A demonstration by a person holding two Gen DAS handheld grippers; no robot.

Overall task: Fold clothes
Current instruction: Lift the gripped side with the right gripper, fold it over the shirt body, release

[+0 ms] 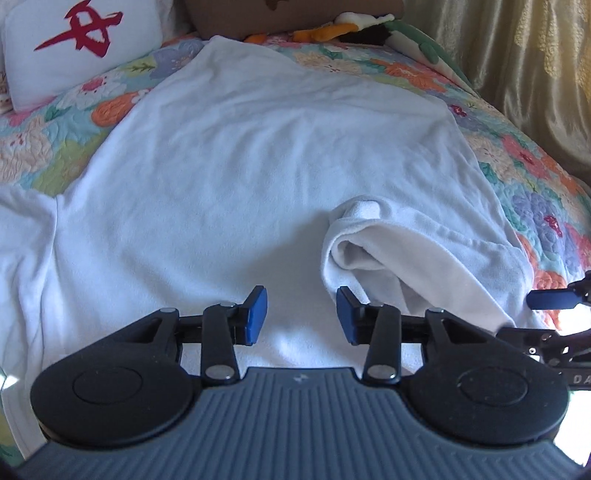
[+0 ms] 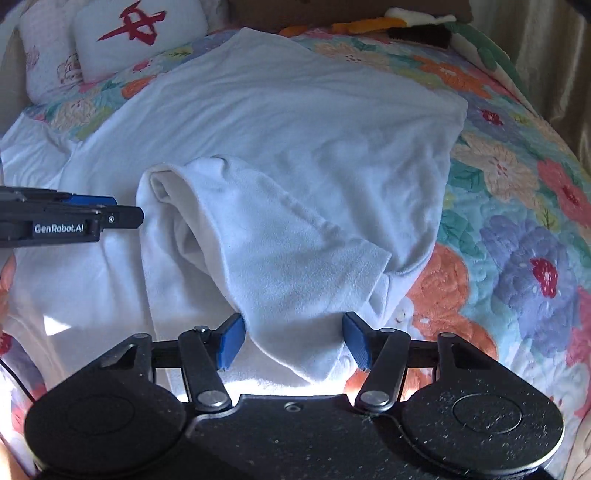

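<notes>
A white T-shirt lies spread flat on a floral quilt. Its right sleeve is folded inward over the body; the sleeve also shows in the right wrist view, lying on the shirt. My left gripper is open, low over the shirt's near part, holding nothing. My right gripper is open with the folded sleeve's near edge lying between its jaws. The right gripper also shows at the right edge of the left wrist view, and the left gripper at the left edge of the right wrist view.
A white pillow with a red mark lies at the far left, also in the right wrist view. A plush toy and a brown headboard are at the far end. Gold curtains hang on the right.
</notes>
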